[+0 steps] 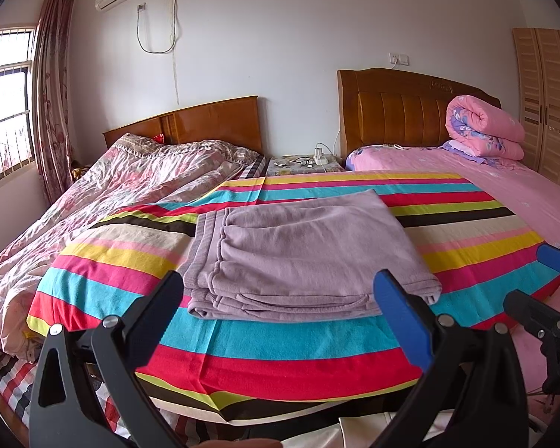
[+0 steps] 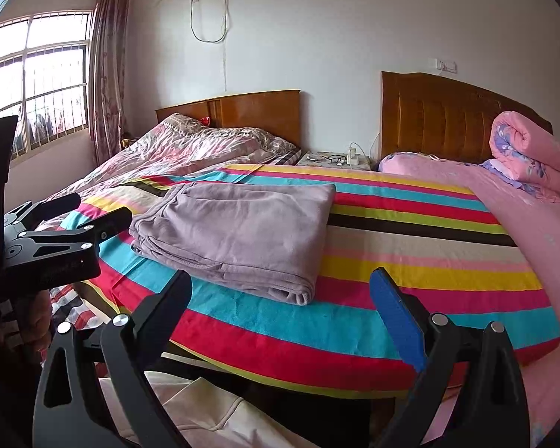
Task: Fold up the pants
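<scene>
Mauve pants [image 1: 298,254] lie folded into a flat, layered rectangle on a bright striped cloth [image 1: 242,354] spread over the bed. My left gripper [image 1: 280,298] hovers just in front of the pants' near edge, open, with nothing between its fingers. From the right wrist view the same pants [image 2: 239,235] sit left of centre on the striped cloth [image 2: 410,261]. My right gripper [image 2: 280,298] is open and empty, held back from the fold's near right corner. The left gripper's body [image 2: 56,239] shows at the left edge of that view.
A rumpled floral quilt [image 1: 112,194] covers the left bed. A pink sheet [image 1: 522,194] with a rolled pink quilt [image 1: 485,127] lies on the right. A nightstand [image 1: 302,162] with cables stands between two wooden headboards. A wardrobe [image 1: 548,104] is at far right.
</scene>
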`<state>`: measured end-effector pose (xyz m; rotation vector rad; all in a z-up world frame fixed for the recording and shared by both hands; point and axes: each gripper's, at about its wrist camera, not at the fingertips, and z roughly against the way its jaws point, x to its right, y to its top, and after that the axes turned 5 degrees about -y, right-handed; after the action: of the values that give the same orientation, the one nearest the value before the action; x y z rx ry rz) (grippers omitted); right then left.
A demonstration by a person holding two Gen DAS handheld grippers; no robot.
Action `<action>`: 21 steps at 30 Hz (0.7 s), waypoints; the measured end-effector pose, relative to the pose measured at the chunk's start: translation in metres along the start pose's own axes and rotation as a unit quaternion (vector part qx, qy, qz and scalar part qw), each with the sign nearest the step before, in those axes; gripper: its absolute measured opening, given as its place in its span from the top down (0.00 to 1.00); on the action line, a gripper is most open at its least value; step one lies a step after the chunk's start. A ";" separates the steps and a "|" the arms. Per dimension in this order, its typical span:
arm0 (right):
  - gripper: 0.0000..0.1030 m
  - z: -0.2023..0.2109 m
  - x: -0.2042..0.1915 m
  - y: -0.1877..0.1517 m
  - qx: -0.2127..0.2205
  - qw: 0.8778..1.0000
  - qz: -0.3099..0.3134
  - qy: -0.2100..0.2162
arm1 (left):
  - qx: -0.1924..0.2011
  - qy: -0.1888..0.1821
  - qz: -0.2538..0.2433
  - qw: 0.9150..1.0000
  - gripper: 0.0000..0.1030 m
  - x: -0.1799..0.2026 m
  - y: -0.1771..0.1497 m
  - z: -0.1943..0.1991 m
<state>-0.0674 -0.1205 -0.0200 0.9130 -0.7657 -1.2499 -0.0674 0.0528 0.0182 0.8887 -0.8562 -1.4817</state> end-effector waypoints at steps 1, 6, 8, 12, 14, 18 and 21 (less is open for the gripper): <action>0.10 0.000 0.000 0.000 0.000 1.000 0.000 0.000 | 0.000 0.000 0.000 1.000 0.01 0.000 0.000 0.000; 0.10 0.000 0.000 0.000 0.000 1.000 0.000 0.000 | 0.000 0.000 0.001 1.000 0.01 0.000 0.000 0.000; 0.10 0.000 0.000 0.000 0.000 1.000 0.000 0.000 | 0.000 0.000 0.000 1.000 0.01 0.000 0.000 0.000; 0.10 0.000 -0.001 0.000 0.000 1.000 0.000 -0.001 | 0.001 0.000 0.000 1.000 0.01 0.000 0.001 0.000; 0.10 0.000 -0.001 0.000 0.000 1.000 -0.001 -0.001 | 0.001 -0.001 0.000 1.000 0.01 0.001 0.001 -0.001; 0.10 0.000 -0.001 0.000 0.000 1.000 0.000 0.000 | 0.001 0.000 0.000 1.000 0.01 0.001 0.001 -0.001; 0.10 0.000 -0.001 0.000 0.000 1.000 0.000 0.000 | 0.001 0.000 0.000 1.000 0.01 0.001 0.001 0.000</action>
<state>-0.0673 -0.1200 -0.0200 0.9128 -0.7662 -1.2503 -0.0667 0.0521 0.0188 0.8904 -0.8591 -1.4807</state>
